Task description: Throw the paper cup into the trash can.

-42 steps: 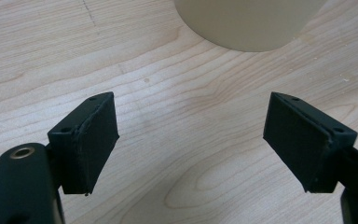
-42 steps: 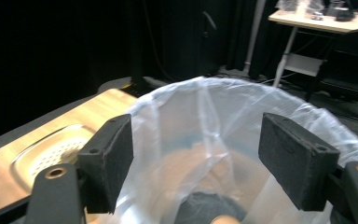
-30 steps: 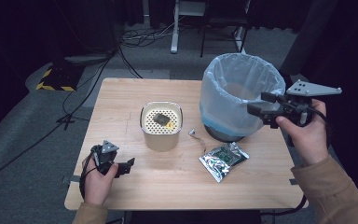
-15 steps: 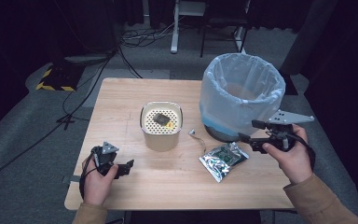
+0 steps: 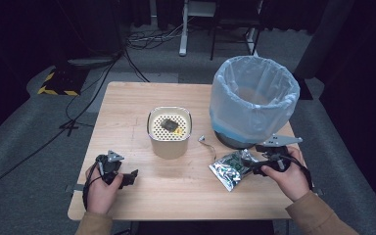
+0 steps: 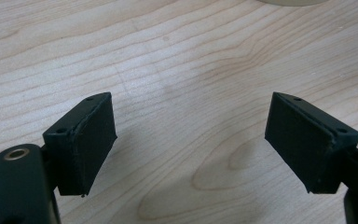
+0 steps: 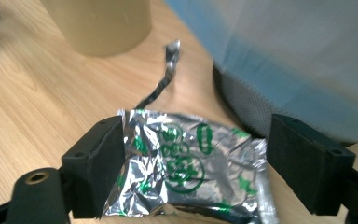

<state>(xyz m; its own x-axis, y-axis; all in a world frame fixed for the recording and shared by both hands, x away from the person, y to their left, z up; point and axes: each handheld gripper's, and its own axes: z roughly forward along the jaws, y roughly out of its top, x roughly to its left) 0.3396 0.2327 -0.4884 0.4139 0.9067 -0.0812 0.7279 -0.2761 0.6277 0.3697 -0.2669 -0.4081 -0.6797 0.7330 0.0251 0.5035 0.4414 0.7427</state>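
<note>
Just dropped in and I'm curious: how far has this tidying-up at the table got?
Nothing looks finished: the foil packet lies on the wooden table, and a torn foil strip lies beside it. In hand: the right tongs stand open around the packet, not yet closed. The left tongs rest open over bare wood. Probably left: gripping the packet and dropping it into the lined bin.

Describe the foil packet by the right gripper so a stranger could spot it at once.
Start at the big bin lined with a pale blue bag at the far right of the wooden table. Just in front of its base lies the foil packet, between the open jaws of the right gripper. It is flat, crinkled silver with green print, unlike the thin torn foil strip nearby.
</note>
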